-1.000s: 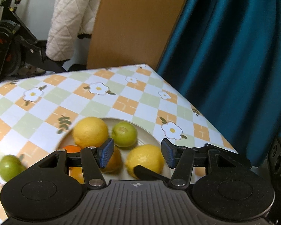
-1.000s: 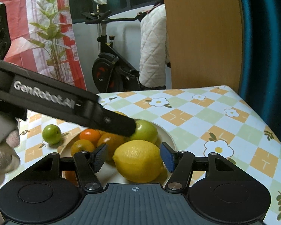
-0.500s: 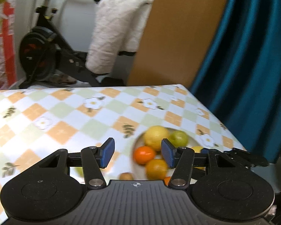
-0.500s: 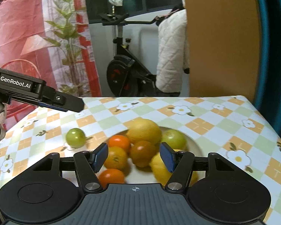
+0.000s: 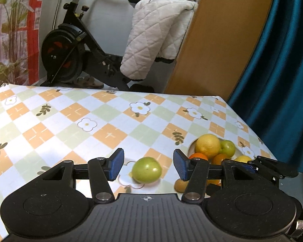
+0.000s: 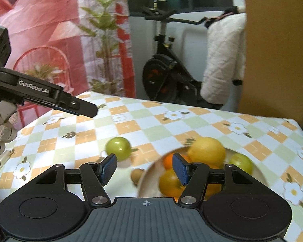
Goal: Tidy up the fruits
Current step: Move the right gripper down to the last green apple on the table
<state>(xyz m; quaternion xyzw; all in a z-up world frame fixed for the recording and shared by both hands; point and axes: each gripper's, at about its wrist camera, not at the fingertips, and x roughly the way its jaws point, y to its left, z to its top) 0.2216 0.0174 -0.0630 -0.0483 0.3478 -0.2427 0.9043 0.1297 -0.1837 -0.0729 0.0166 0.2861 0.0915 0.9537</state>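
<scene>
A loose green fruit lies on the checked tablecloth, between the open jaws of my left gripper and just beyond their tips; it also shows in the right wrist view. A white plate to its right holds a big yellow citrus, oranges and a green fruit. A small brown fruit lies on the cloth beside the plate's left rim. My right gripper is open and empty over that rim. The left gripper's body shows at the left.
The table's far edge and right edge are close. Beyond them stand an exercise bike draped with a white quilted jacket, a wooden board and a teal curtain.
My left gripper has swung left off the plate and now frames the loose green fruit. My right gripper has drawn back and left, from over the lemon to the plate's left rim.
</scene>
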